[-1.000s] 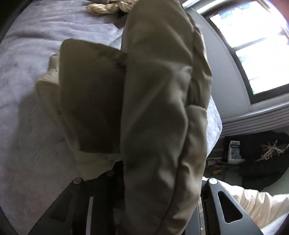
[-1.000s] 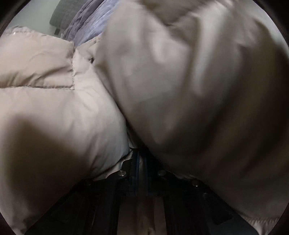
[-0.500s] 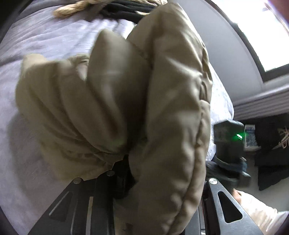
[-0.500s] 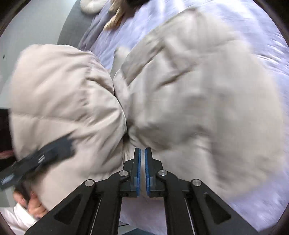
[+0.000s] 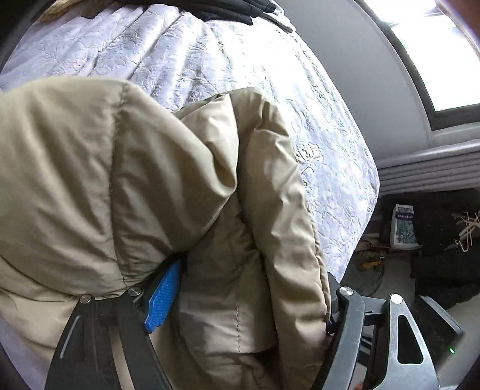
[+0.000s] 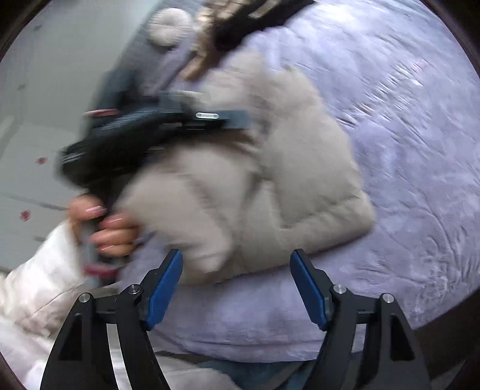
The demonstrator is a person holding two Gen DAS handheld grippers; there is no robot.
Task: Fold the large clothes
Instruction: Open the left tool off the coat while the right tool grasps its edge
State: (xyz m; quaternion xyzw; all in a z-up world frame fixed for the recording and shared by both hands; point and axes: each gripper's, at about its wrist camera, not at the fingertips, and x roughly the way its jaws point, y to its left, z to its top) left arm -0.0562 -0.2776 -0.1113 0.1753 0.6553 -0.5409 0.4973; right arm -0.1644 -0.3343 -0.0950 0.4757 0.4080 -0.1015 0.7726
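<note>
Beige puffer jacket (image 5: 126, 192) bunched on the lilac quilted bedspread (image 5: 270, 90) of the bed, near its front edge, quilted panels folded over one another. Seen again from the right wrist camera as a rounded heap (image 6: 285, 180) lying on the same bedspread (image 6: 420, 150), blurred by motion.

Left tool (image 5: 246, 303) pushed in against the jacket, jaws opening, padded fabric lying between them. Blue pad on the left finger (image 5: 163, 297) partly tucked under an overhanging fold; opposite finger (image 5: 345, 315) pressed along the outer roll of the garment, its pad hidden. No firm pinch to be made out; fabric simply fills the gap. From the right wrist view, same left tool (image 6: 168, 132) visible as a dark blurred body over the jacket's upper left, gripped by a hand (image 6: 108, 228) with a pale sleeve (image 6: 45, 270) behind it.

Right tool (image 6: 237, 288) raised clear of the jacket, jaws opening and spread wide, both blue pads (image 6: 163, 292) bare, only bedspread and the jacket's near edge seen between them.

Dark garment (image 5: 210, 9) and tan fringed item (image 5: 57, 9) at the far end of the bed. Window (image 5: 444, 54) bright on the right of the left wrist view, dark clutter and wooden hangers (image 5: 468, 228) on the floor beneath it.
</note>
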